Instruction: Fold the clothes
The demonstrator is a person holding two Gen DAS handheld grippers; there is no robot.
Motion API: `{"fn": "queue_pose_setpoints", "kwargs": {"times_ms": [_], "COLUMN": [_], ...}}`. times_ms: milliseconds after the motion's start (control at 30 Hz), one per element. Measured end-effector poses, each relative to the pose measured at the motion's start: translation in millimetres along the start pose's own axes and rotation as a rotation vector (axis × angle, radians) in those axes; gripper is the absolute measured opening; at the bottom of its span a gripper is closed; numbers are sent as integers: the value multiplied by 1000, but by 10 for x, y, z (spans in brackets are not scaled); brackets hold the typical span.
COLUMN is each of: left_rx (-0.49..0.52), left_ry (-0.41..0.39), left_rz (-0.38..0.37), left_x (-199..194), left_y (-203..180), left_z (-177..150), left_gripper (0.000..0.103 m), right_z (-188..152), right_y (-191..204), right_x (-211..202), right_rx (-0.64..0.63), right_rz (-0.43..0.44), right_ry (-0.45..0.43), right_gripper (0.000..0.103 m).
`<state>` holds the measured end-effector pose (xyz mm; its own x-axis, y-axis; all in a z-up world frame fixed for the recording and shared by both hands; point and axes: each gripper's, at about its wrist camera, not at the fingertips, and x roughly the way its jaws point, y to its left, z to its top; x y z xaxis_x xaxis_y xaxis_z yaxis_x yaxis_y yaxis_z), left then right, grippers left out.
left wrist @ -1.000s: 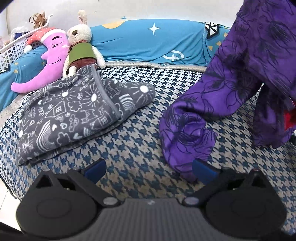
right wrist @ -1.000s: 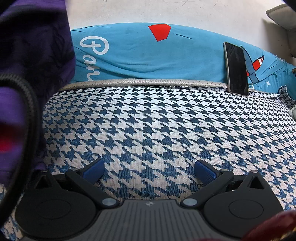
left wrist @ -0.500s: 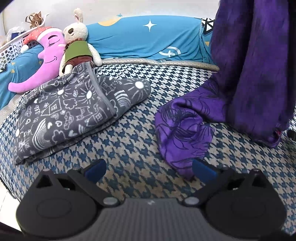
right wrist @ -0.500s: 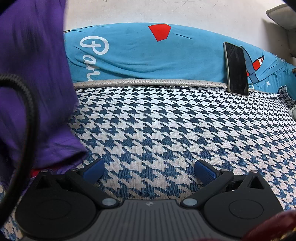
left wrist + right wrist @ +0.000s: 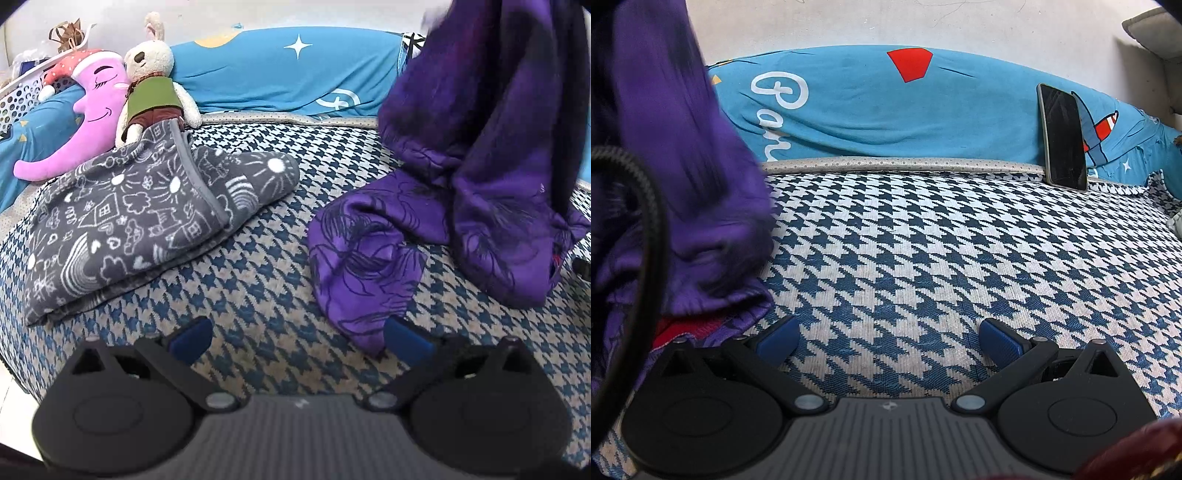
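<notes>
Spreading across both views is the houndstooth bed cover (image 5: 258,280), blue and cream, filling the middle and lower parts of each frame. Behind it, along the top, runs a blue printed sheet (image 5: 923,110) against a pale wall. The purple garment (image 5: 461,192) comes next in size: in the left wrist view it hangs down from the upper right corner, and its lower end lies crumpled on the bed cover at centre right, one lobe reaching down to just beside the right-hand fingertip of the left claw (image 5: 299,338). In the right wrist view the same purple cloth fills the left edge, blurred, with a strip of red showing beneath it at lower left. A folded grey blanket (image 5: 147,221) with white doodles sits at centre left of the left view, well apart from the garment. Above it, upper left, lean a pink moon pillow (image 5: 88,122) and a plush rabbit (image 5: 151,92). A dark phone (image 5: 1063,136) stands propped against the sheet at the upper right of the right view. Both claws point level over the bed, low in frame. The left claw is spread wide and grips nothing; the right claw (image 5: 888,339) is likewise spread wide over bare cover, empty.
</notes>
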<state>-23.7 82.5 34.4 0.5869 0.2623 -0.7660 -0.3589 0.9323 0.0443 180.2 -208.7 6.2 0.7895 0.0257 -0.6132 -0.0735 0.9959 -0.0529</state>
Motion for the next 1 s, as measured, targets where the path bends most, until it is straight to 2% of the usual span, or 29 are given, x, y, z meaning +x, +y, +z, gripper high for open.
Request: {"fn": "queue_pose_setpoints", "kwargs": {"times_ms": [333,533,667,867,1000], "left_rx": [-1,38,40,45,19], "left_ry": [40,68,83,62,91], "left_rz": [-5,8,1,-18,-48], "left_x": [114,223,271,255,287], "left_y": [-107,-227,-279,-326,-323], "left_z": [3,-22,-35,-12,7], "left_gripper": [103,103,103,103,103], "right_z": [0,0,1,0,-1], "right_y": [-1,0,0,2,-1], "right_x": [0,-1,-1,-3,2], "right_rx": [0,0,0,-1,-2], "right_rz": [0,0,0,-1,-1], "right_ry": [0,0,0,0,0], "right_gripper": [103,103,103,103,103]}}
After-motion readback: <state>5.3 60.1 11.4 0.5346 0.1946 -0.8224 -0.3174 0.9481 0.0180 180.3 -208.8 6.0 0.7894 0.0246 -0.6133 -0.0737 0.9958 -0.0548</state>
